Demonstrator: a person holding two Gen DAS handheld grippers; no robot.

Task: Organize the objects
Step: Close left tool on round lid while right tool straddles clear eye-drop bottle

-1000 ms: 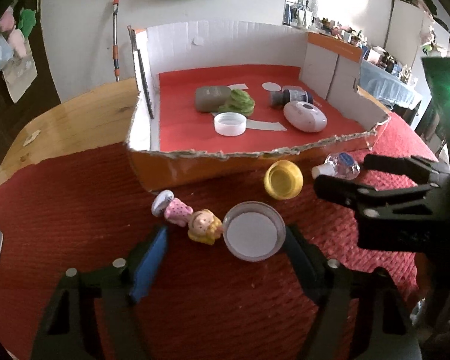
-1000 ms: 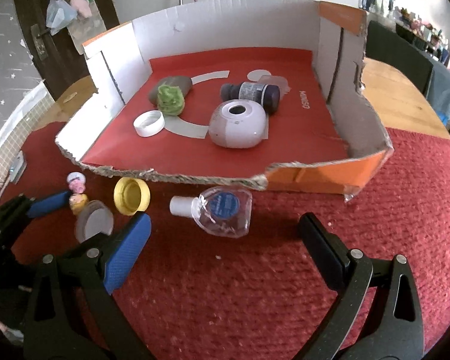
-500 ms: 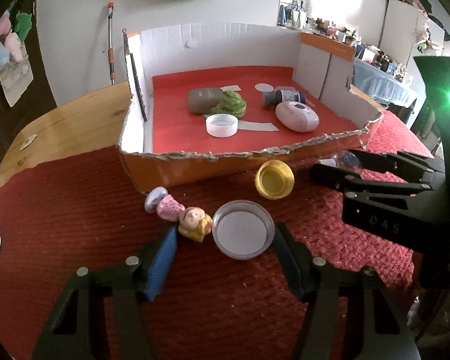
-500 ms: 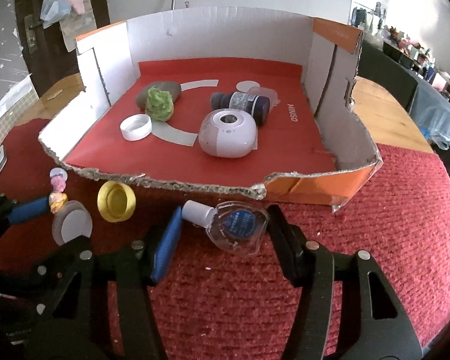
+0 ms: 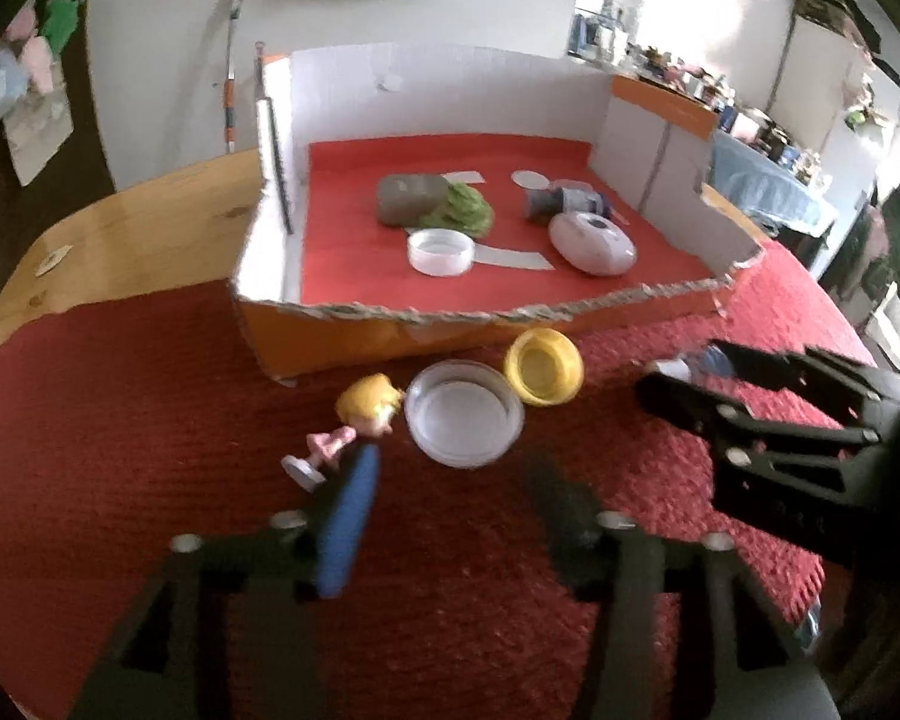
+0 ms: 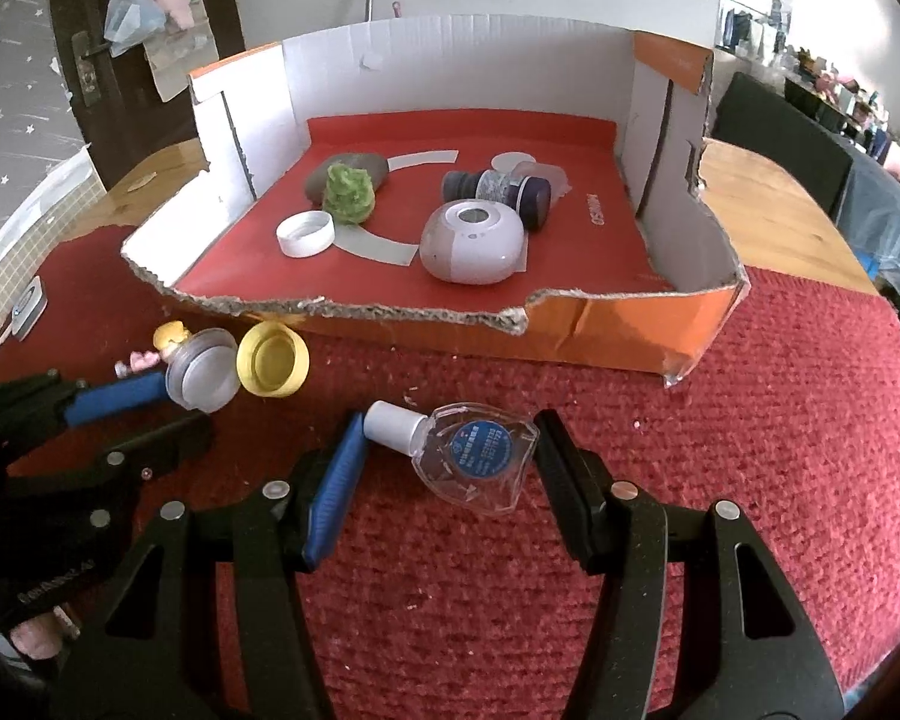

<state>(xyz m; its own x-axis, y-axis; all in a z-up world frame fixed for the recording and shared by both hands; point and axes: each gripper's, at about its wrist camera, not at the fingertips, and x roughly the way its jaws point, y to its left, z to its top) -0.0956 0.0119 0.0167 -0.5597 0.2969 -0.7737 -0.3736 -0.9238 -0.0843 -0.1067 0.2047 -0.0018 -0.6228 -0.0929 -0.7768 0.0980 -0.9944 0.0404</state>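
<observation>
A clear round lid [image 5: 463, 420] lies on the red cloth just past my left gripper [image 5: 453, 480], which is open, its blue finger touching a small blonde doll [image 5: 354, 420]. A yellow cap [image 5: 545, 366] lies beside the lid. My right gripper [image 6: 447, 456] is open around a clear flat bottle [image 6: 471, 456] with a blue label and white cap; both fingers stand close to it. The cardboard box [image 6: 630, 330] holds a white pod [image 6: 471, 243], a dark bottle [image 6: 498, 187], a green lump [image 6: 348, 192], a grey stone [image 6: 342, 171] and a white cap [image 6: 305, 232].
The red cloth [image 6: 780, 450] covers a wooden table [image 6: 768, 210]. The box's torn front wall [image 5: 450, 324] stands right behind the loose objects. My right gripper shows at the right of the left wrist view [image 5: 750, 396]. A white device [image 6: 27, 306] lies at far left.
My left gripper pushed forward; the lid slid toward the yellow cap and the doll turned round. My right gripper moved in further around the clear bottle.
</observation>
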